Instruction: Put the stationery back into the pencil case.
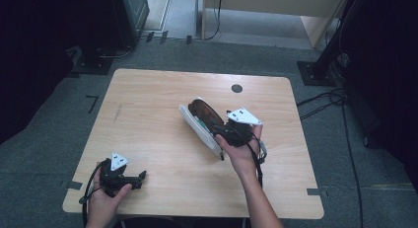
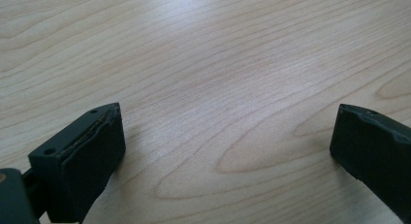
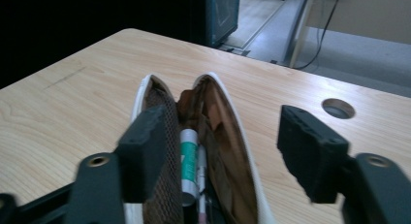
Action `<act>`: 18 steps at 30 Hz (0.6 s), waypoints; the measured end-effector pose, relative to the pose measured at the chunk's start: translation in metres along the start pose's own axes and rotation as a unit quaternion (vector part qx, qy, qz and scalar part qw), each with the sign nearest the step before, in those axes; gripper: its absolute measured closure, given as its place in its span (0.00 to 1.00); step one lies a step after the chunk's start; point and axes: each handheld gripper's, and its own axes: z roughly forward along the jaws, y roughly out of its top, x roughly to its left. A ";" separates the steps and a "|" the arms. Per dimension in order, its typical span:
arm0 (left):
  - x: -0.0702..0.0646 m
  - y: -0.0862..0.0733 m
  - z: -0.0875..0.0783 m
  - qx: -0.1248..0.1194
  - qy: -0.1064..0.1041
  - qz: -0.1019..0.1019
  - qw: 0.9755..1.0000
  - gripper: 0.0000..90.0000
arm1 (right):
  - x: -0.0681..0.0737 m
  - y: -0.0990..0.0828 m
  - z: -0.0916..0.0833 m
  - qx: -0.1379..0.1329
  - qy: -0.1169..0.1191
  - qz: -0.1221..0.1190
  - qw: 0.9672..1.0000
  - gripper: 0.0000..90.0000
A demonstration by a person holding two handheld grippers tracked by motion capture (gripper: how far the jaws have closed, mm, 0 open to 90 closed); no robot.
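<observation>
White-rimmed case (image 1: 201, 123): lies open on the wooden worktop (image 1: 148, 139) right of centre, brown lining up; a green-and-white tube (image 3: 189, 161) and a slim pen-like stick (image 3: 201, 170) lie inside.
Case axis: long axis runs diagonally in the high view, from its far-left tip down to the near end at the right hand.
Right claw (image 3: 228, 151): jaws stand partly apart, astride the case's near end; the left jaw overlaps the mesh-lined half, the right jaw is clear of the rim. No pad visibly presses.
Left claw (image 2: 228, 151): spread wide, holding nothing, just above bare wood at the near-left corner.
</observation>
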 end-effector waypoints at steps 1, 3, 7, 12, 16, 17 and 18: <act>0.000 0.000 0.000 0.000 0.000 -0.001 1.000 0.00 | -0.004 0.000 -0.006 0.005 -0.004 0.007 1.000 0.26; 0.000 0.000 0.000 -0.001 0.000 -0.001 1.000 0.00 | -0.006 0.000 -0.008 0.008 -0.008 0.010 1.000 0.20; 0.000 0.000 0.000 -0.001 0.000 -0.001 1.000 0.00 | -0.016 -0.005 -0.018 0.016 -0.007 0.022 1.000 0.11; 0.000 0.000 0.000 -0.001 0.001 -0.001 1.000 0.00 | -0.030 -0.016 -0.029 0.030 -0.008 0.035 0.999 0.00; 0.000 0.000 0.000 -0.001 0.000 -0.001 1.000 0.00 | -0.041 -0.030 -0.037 0.038 -0.021 0.034 0.998 0.00; 0.000 0.000 0.000 -0.001 0.001 -0.001 1.000 0.00 | -0.043 -0.033 -0.039 0.040 -0.025 0.035 0.998 0.00; 0.000 0.000 0.000 -0.001 0.000 -0.001 1.000 0.00 | -0.046 -0.036 -0.041 0.042 -0.028 0.034 0.998 0.00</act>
